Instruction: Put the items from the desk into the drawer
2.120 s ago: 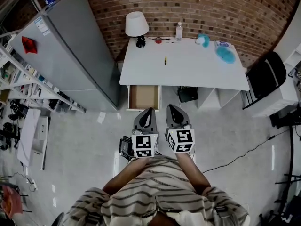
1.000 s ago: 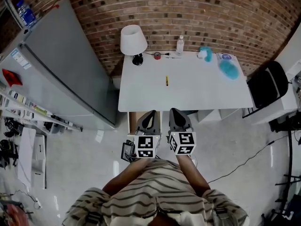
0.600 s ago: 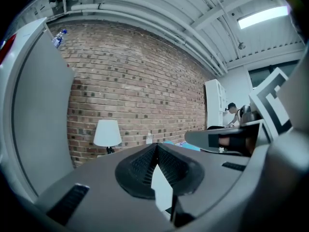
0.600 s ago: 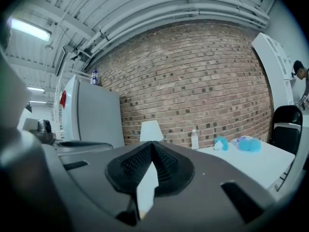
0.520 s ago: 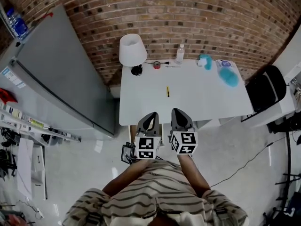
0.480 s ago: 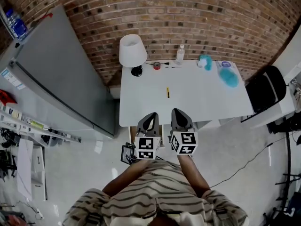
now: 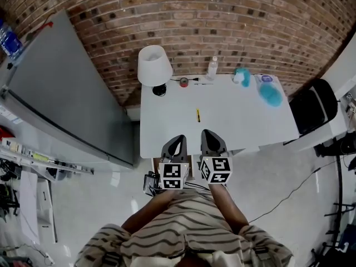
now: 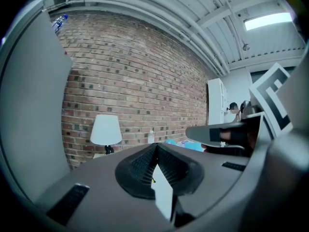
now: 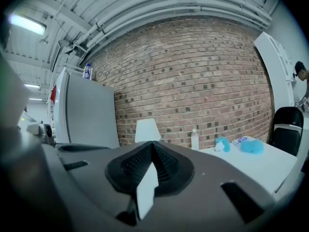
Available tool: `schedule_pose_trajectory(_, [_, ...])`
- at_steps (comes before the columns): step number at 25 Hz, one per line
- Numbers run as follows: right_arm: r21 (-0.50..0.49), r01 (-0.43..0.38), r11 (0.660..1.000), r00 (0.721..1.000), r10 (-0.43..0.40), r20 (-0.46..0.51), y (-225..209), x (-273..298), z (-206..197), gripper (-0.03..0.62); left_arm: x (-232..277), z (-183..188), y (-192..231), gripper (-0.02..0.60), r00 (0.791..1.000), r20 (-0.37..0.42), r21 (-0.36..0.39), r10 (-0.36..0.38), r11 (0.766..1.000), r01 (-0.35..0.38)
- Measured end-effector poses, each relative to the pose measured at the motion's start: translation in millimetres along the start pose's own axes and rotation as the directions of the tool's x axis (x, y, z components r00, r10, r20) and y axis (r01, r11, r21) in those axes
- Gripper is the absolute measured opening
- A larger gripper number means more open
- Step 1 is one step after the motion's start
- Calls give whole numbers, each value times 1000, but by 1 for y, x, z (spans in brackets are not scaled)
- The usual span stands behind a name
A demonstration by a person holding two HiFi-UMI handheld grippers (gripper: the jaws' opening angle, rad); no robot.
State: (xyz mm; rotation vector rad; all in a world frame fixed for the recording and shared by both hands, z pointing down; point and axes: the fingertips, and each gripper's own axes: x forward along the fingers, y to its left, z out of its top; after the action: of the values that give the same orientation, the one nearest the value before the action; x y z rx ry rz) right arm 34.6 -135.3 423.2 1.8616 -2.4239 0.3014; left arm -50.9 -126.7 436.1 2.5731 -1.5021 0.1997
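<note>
The white desk (image 7: 233,121) stands against the brick wall. On it lie a yellow pen (image 7: 198,114), a red tape roll (image 7: 183,82), a clear bottle (image 7: 212,68), a small teal item (image 7: 242,75) and a larger teal fluffy item (image 7: 271,93). A white lamp (image 7: 154,65) occupies the back left corner. My left gripper (image 7: 178,142) and right gripper (image 7: 207,136) hang side by side at the desk's front edge, both shut and empty. In the left gripper view the left gripper (image 8: 155,149) points at the lamp (image 8: 106,129). The right gripper (image 9: 152,146) faces the bottle (image 9: 194,139). The drawer is mostly hidden under the grippers.
A tall grey refrigerator (image 7: 67,93) stands left of the desk, with shelving (image 7: 33,154) further left. A black chair (image 7: 314,104) sits at the desk's right end. A cable (image 7: 289,196) trails over the floor on the right.
Both grippers have moved forward together to the desk's front edge. The open drawer, plain to see earlier, has slipped under them. The desk looks nearer.
</note>
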Motion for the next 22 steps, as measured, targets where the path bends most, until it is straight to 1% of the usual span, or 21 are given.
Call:
schedule_pose_trajectory(4, [8,-2,1000,1000,2,-23,-9,9,-2,11,12,-2,-1,8,1000,-22,-3,5,1000,-5])
schedule_pose_trajectory(10, [23,-3,1000,998,4,-56,-30,23,-3,11,31,-2,-4,8,999,-30,-15,27,1000,-28])
schedule_pose_trajectory(15, [37,5,999,998,-3,-61,-44,34,3,11,44,-5,-6,8,998,-43,-30,38,999,-39])
schedule_pose_trajectory(19, [48,9,999,995,-4,-95,-54,46,-6,11,54,-7,-9,8,998,-49,-25,41,999,-42])
schedule_pose_trajectory(22, [64,-16,998,992,24,-127,-57,59,-17,11,62,-8,-7,8,997,-54,-14,49,999,-50])
